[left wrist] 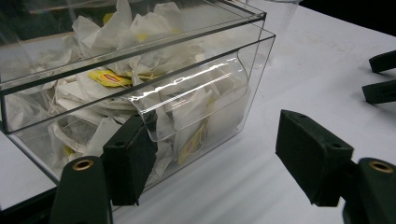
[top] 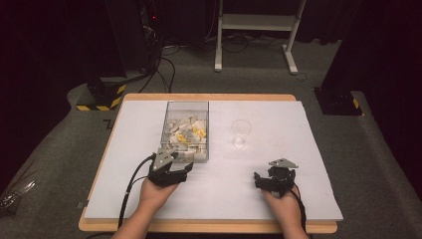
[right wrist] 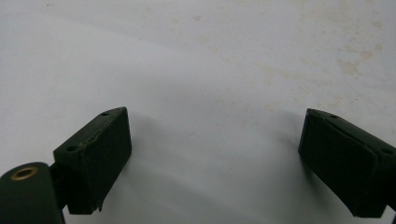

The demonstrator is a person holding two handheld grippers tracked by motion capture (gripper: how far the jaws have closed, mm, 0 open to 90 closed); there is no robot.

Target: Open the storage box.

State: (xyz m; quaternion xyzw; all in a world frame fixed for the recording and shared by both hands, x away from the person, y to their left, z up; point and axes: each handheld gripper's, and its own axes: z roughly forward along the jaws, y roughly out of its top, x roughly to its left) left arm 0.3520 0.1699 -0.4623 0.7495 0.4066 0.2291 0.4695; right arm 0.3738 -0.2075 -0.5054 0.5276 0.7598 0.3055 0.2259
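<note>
A clear acrylic box (top: 186,130) full of white and yellow tea bags (left wrist: 110,78) stands left of the table's middle. Its curved front opening (left wrist: 196,100) faces me. My left gripper (top: 175,163) is at the box's near end and is open; in the left gripper view (left wrist: 219,154) its left jaw is close to the box's front wall, with nothing between the jaws. A clear plastic cup (top: 241,133) stands upright to the right of the box. My right gripper (top: 271,178) is open low over bare table (right wrist: 210,70), nearer me than the cup.
The white table top (top: 308,199) has a wooden rim. Beyond it lie grey carpet, cables and a white stand's legs (top: 254,22). The right gripper's jaws (left wrist: 380,77) show at the right edge of the left gripper view.
</note>
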